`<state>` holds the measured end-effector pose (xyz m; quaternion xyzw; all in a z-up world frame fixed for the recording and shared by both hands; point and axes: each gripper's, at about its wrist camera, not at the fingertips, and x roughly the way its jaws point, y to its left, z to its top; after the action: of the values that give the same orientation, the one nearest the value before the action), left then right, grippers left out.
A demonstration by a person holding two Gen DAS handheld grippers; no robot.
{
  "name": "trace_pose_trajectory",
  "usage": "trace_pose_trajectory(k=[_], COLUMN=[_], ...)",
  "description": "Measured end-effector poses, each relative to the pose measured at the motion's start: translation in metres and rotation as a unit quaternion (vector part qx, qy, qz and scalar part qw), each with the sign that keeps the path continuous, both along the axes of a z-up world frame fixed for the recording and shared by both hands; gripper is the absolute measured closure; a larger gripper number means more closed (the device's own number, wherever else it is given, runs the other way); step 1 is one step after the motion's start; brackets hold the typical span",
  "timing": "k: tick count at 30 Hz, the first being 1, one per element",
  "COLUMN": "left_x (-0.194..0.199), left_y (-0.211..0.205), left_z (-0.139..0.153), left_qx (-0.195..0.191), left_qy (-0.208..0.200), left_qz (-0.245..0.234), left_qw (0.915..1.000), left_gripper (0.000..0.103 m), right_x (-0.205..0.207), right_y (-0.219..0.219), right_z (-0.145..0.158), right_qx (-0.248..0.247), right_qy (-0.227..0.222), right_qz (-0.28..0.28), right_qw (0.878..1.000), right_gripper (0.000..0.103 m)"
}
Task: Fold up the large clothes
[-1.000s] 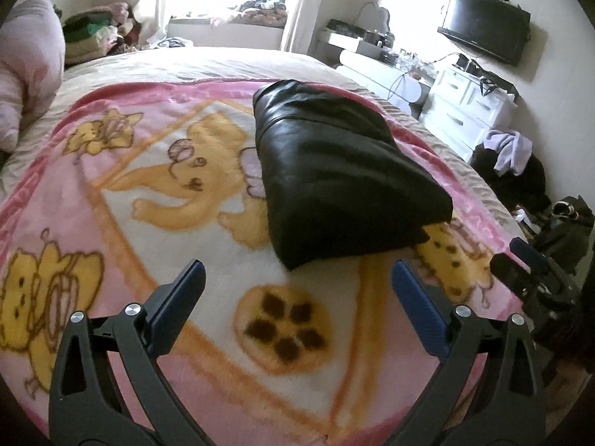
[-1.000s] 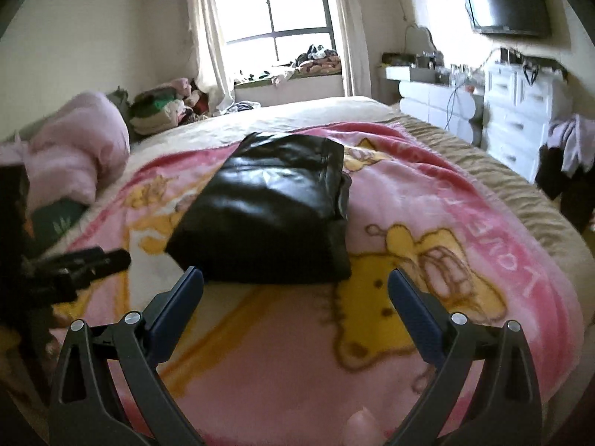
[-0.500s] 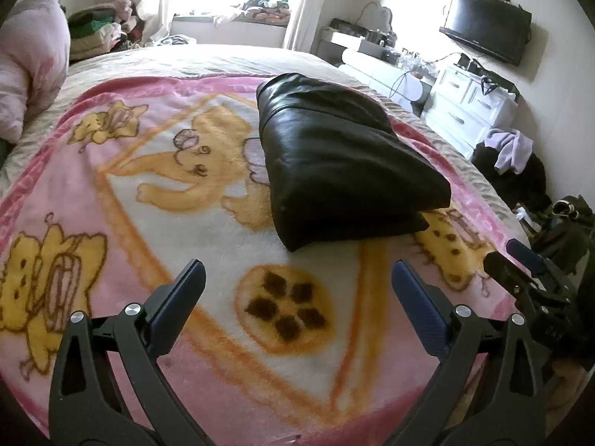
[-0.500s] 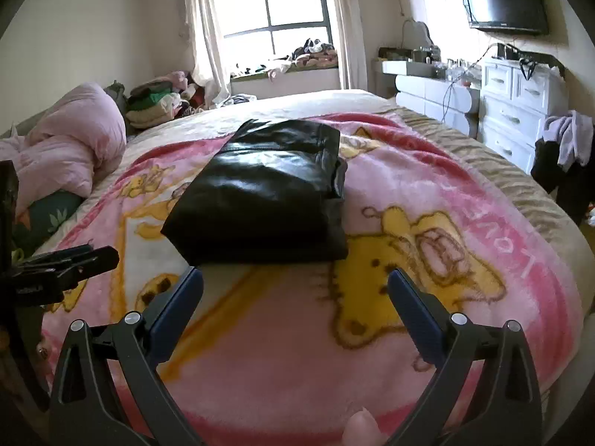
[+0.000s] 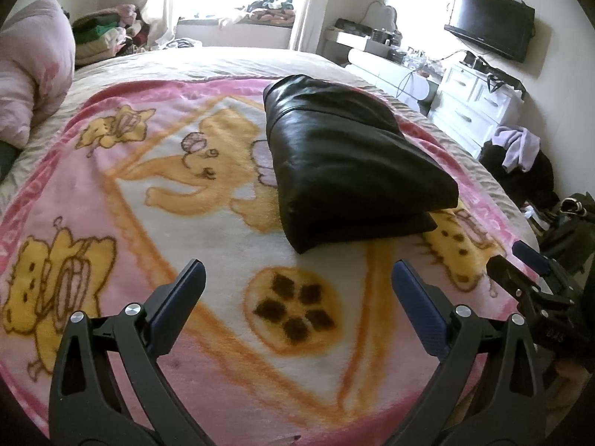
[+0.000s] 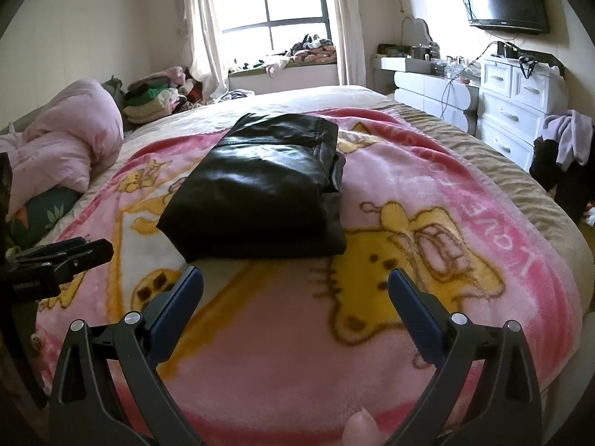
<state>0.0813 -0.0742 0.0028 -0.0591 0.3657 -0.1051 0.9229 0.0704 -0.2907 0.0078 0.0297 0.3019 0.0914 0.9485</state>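
A black leather garment [image 5: 346, 163] lies folded into a thick rectangle on the pink cartoon blanket [image 5: 148, 193]. My left gripper [image 5: 297, 290] is open and empty, hovering over the blanket short of the garment's near edge. In the right wrist view the same folded garment [image 6: 264, 186] rests ahead of my right gripper [image 6: 295, 290], which is also open with nothing between its fingers. Each gripper shows in the other's view: the right gripper [image 5: 535, 275] at the blanket's right edge, the left gripper [image 6: 55, 260] at the left.
A pink duvet [image 6: 63, 145] is bunched at the bed's left side. White drawers [image 6: 517, 107] and a wall TV [image 6: 504, 0] stand on the right, with clothes [image 5: 520, 160] heaped on the floor. A fingertip [image 6: 360, 427] shows at the bottom edge.
Both grippers have drawn back slightly from the folded garment and stayed open. The garment has not moved.
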Motion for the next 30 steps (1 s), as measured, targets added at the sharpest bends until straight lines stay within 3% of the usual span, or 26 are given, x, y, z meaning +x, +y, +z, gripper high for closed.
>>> trace_pose_trajectory(k=[30], left_x=[-0.0008], left_y=[0.0044], left_z=[-0.0014], left_qx=[0.013], left_qy=[0.006], left_qz=[0.008], left_qw=[0.9999], left_gripper=[0.009], right_x=[0.0003], right_y=[0.0012], right_z=[-0.0029], right_qx=[-0.003], right_qy=[0.003], right_qz=[0.0], right_qw=[1.0], right_gripper=[0.004])
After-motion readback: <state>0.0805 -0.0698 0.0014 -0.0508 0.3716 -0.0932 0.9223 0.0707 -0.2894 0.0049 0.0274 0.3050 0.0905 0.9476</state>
